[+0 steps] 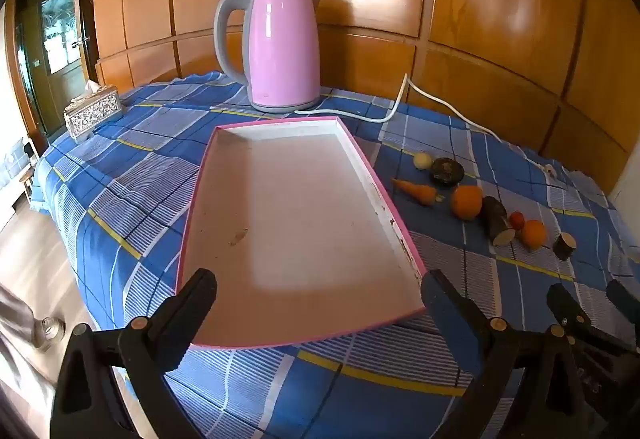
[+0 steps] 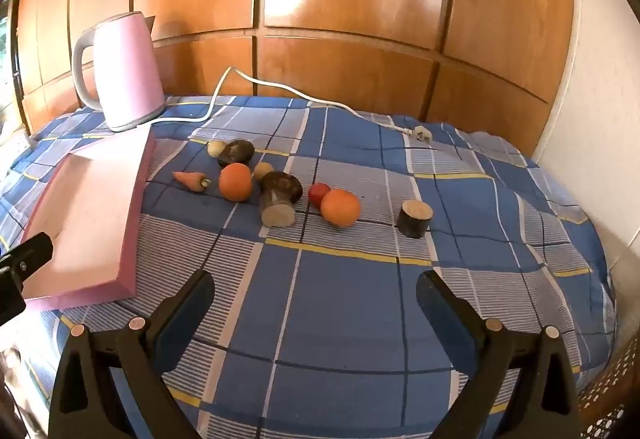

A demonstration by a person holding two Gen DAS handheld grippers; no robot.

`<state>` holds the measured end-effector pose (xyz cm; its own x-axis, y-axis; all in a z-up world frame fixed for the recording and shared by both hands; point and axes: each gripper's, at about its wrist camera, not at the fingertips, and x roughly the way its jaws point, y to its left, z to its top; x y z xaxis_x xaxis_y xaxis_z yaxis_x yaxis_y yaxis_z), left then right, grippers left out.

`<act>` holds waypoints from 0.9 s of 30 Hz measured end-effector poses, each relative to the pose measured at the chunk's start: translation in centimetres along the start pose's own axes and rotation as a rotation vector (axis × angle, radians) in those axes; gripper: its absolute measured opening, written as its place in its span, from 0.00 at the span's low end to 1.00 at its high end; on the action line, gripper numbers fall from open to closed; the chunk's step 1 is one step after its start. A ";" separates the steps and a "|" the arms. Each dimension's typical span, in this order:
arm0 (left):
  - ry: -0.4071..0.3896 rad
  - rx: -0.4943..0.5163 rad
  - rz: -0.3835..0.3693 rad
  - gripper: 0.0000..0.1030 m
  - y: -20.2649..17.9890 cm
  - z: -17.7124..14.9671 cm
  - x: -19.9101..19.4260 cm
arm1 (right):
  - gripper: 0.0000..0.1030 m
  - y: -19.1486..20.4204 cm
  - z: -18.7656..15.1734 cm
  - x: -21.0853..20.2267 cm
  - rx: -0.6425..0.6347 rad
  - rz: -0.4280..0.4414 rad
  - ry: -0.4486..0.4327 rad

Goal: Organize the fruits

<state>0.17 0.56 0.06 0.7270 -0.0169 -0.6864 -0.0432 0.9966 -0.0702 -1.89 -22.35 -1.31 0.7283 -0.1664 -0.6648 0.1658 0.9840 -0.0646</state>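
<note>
Both grippers are hanging above the near edge of the desk (image 2: 344, 303), which has a blue plaid cloth over it, and both are tipped downward. The left gripper (image 1: 318, 299) has its fingers spread wide with nothing between them; it's lined up over the near end of the pink tray (image 1: 200, 199), which is empty (white inside, a bit scuffed). The right gripper (image 2: 314, 299) has its fingers spread just as wide, also holding nothing, over bare cloth.

The fruits are loose on the cloth just right of the tray: a carrot (image 2: 191, 180) closest to it, a big orange (image 2: 235, 181), a second orange (image 2: 340, 208) touching a small red fruit (image 2: 318, 193), a pale round one (image 2: 216, 148) against a dark lump (image 2: 237, 152), plus a dark cut log piece (image 2: 279, 201) and a short stump (image 2: 415, 218) off to the right.

A pink kettle (image 1: 280, 47) stands behind the tray, its white cord (image 2: 280, 87) trailing across the back of the cloth.
</note>
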 end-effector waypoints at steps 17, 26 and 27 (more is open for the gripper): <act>-0.012 -0.002 0.017 1.00 -0.3 0.1 -0.8 | 0.99 0.4 0.3 -0.8 -0.030 0.003 -0.031; -0.015 -0.003 0.014 1.00 -0.3 0.1 -0.8 | 0.99 0.8 0.3 -1.3 -0.049 -0.007 -0.047; -0.014 -0.003 0.013 1.00 -0.3 0.1 -0.7 | 0.99 0.8 0.3 -1.3 -0.048 -0.005 -0.047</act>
<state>-0.26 0.26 0.64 0.7360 -0.0025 -0.6770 -0.0552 0.9964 -0.0636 -2.50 -21.34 -0.29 0.7578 -0.1733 -0.6291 0.1384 0.9848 -0.1047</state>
